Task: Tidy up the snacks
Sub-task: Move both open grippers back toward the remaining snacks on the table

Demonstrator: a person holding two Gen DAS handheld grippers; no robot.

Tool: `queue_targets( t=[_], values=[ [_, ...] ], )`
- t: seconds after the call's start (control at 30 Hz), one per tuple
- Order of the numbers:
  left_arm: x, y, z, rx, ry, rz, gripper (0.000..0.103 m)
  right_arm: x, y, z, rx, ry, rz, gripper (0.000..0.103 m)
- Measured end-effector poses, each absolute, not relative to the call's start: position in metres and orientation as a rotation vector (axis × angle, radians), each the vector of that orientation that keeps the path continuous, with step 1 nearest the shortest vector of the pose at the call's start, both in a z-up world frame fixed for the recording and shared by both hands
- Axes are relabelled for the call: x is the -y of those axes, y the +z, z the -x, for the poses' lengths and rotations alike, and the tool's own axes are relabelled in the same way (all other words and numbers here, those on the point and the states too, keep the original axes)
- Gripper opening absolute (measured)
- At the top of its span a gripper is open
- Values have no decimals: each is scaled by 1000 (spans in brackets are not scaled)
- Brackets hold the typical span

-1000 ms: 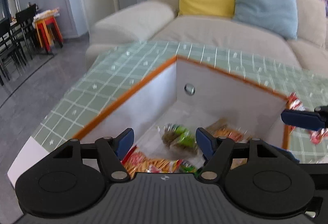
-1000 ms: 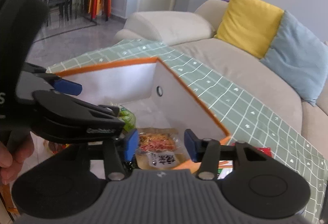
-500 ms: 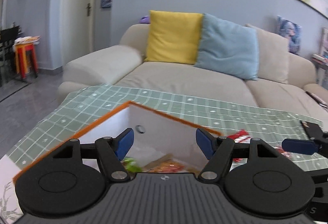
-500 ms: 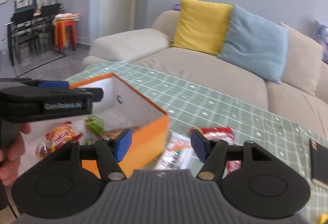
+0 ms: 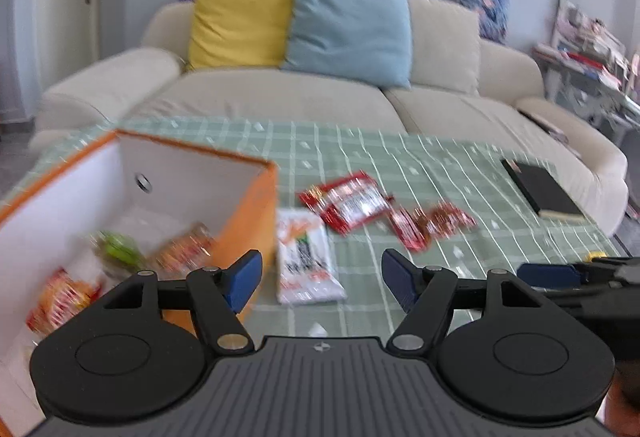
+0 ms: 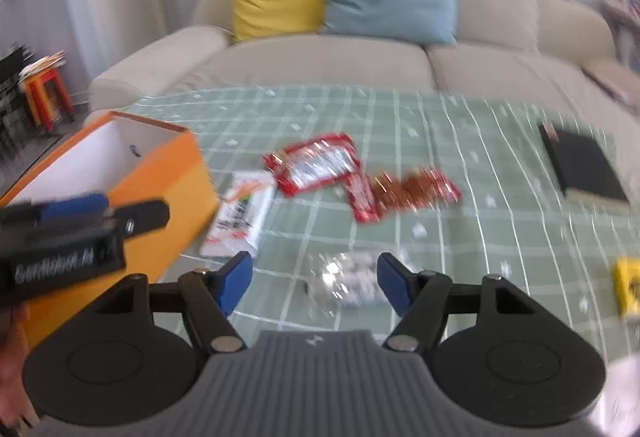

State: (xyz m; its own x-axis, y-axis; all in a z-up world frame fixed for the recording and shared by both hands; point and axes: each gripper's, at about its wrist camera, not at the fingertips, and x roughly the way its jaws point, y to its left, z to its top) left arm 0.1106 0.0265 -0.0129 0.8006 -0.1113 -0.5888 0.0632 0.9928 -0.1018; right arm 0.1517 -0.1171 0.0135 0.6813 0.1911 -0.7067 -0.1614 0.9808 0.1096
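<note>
At my far left stands the orange box, open at the top with white inner walls; a green packet and a few orange-red packets lie on its floor. My left gripper hangs over the box's near right corner, its blue pads apart with nothing between them. Just beside the box's right wall a white snack packet lies flat on the green checked tablecloth. Right of it lies a large red packet, and touching its right end are two smaller red packets. My right gripper hovers over a clear, shiny wrapper near the table's front; its jaws have just been opening and stand apart, the wrapper showing between the pads though I cannot tell that either touches it. Further right a black book rests on the cloth, and a small yellow thing sits near the right edge.
</note>
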Motion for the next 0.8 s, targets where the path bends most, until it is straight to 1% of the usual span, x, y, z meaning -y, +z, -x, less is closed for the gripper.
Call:
queue_targets(
  t=[0.03, 0.1, 0.2, 0.37, 0.63, 0.8],
  values=[
    [-24, -18, -112, -656, -101, 81, 81, 121, 9, -152, -806, 179, -52, 69],
    [-19, -27, -112, -688, -102, 78, 81, 126, -1, -150, -812, 145, -63, 75],
    [-17, -40, -116, -727, -81, 55, 80, 135, -21, -153, -857, 92, -91, 79],
    [-20, -57, -127, -778, -63, 67, 80, 143, -43, -158, -901, 33, -129, 80],
    [-11, -65, -151, -742, -61, 25, 81, 139, -49, -168, -868, 60, -121, 86],
    [-5, -73, -169, -760, -59, 21, 81, 132, -59, -179, -861, 114, -87, 99]
  ],
)
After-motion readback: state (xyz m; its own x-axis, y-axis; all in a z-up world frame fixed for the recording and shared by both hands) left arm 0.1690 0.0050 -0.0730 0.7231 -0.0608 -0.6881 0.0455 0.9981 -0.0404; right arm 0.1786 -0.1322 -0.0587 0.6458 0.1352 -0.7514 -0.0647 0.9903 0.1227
